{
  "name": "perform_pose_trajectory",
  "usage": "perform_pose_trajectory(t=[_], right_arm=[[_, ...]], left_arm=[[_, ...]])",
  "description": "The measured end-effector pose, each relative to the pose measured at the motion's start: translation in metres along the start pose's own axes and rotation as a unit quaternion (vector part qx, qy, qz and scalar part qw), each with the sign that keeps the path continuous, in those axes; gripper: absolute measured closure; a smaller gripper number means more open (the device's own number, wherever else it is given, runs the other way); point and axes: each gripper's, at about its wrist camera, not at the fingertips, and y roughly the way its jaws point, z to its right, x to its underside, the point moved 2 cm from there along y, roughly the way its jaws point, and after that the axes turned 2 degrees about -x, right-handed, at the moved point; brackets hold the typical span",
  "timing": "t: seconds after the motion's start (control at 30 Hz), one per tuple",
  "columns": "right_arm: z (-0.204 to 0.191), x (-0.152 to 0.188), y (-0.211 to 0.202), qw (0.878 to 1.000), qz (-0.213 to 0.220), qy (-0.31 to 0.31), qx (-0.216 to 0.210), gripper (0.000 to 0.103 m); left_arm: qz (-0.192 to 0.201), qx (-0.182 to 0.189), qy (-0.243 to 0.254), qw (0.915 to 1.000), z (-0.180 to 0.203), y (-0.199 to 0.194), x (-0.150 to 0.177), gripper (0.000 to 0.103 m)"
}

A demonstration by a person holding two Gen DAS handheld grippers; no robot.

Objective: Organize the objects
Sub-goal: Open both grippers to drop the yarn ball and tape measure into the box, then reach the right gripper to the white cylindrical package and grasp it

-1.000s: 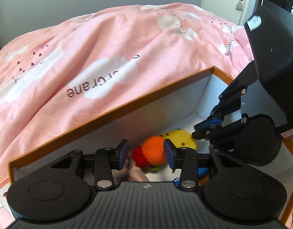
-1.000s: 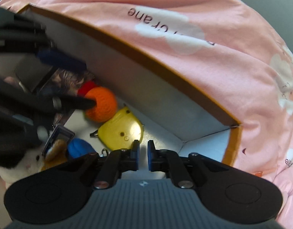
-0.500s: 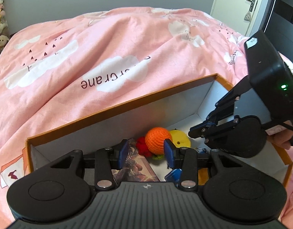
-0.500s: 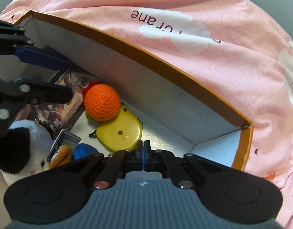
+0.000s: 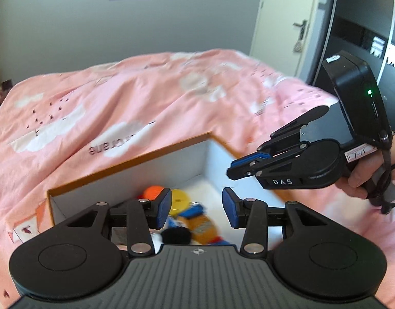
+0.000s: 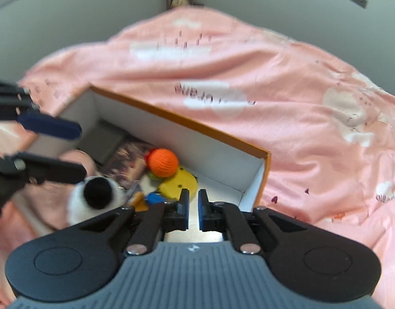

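Clearly, the fingers of the left gripper (image 5: 196, 211) were spread wide with nothing between the blue pads (image 5: 164, 210) — empty air only, and below the gap the box contents showed. The right gripper (image 6: 193, 210) had its fingers nearly together, a narrow slit between them, and it held nothing either; in the left wrist view its tips looked almost closed too.

Both grippers hung above the orange-rimmed box (image 6: 187, 125), which sat on the pink duvet (image 6: 287, 82). Inside the box, approx. at its far end, lay the orange crochet ball (image 6: 163, 162) touching the yellow tape measure (image 6: 179, 185). Beside them was a black-and-white plush (image 6: 98, 197), a blue keyring thing (image 6: 154, 197) and a printed card or booklet (image 6: 130, 159) flat on the bottom. Some items under the plush were blurred, so I could not tell what they were.

As for the step, I judged that the objects were already collected in the box and neither gripper was busy with any item, i.e. the moment was between two actions, or near the end of the task. No loose object showed on the duvet in these views.

The next move — if something was left outside — would call for a search w/ the cameras first, then a wide-open approach from above. If the box itself must go somewhere, both grippers would need its opposite rims, pinched evenly, bc the cardboard wall is thin and the contents can roll.
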Motion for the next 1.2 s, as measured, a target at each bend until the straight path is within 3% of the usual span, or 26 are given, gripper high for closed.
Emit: perform_pose_trajectory(t=[0.17,0.23,0.3,0.37,0.57,0.7,0.97,1.2], right_arm=[[-0.026,0.037,-0.066,0.998,0.051,0.043,-0.012,0.094],[-0.031,0.051,-0.081,0.996,0.064,0.058,-0.012,0.089],[-0.039,0.073,-0.097,0.995,0.066,0.072,-0.001,0.07],[-0.049,0.095,-0.099,0.995,0.056,0.083,0.015,0.062],[-0.068,0.155,-0.063,0.992,-0.025,0.109,0.057,0.057],[-0.075,0.181,-0.046,0.989,-0.053,0.102,0.097,0.044],[-0.072,0.193,-0.034,0.986,-0.067,0.108,0.11,0.037],[-0.085,0.196,-0.019,0.985,-0.092,0.076,0.121,0.04]], left_arm=[[0.005,0.028,-0.012,0.9995,0.032,-0.026,0.021,0.052],[-0.003,0.03,-0.02,0.9994,0.042,-0.028,0.033,0.052],[-0.014,0.022,-0.03,0.9992,0.051,-0.026,0.046,0.052],[-0.027,0.025,-0.046,0.9983,0.056,-0.02,0.06,0.052],[-0.065,-0.002,-0.067,0.9957,0.067,-0.001,0.097,0.052],[-0.069,-0.005,-0.049,0.9964,0.073,-0.007,0.108,0.051],[-0.051,-0.039,-0.022,0.9977,0.073,-0.031,0.124,0.051],[-0.048,-0.033,-0.03,0.9978,0.07,-0.032,0.127,0.052]])
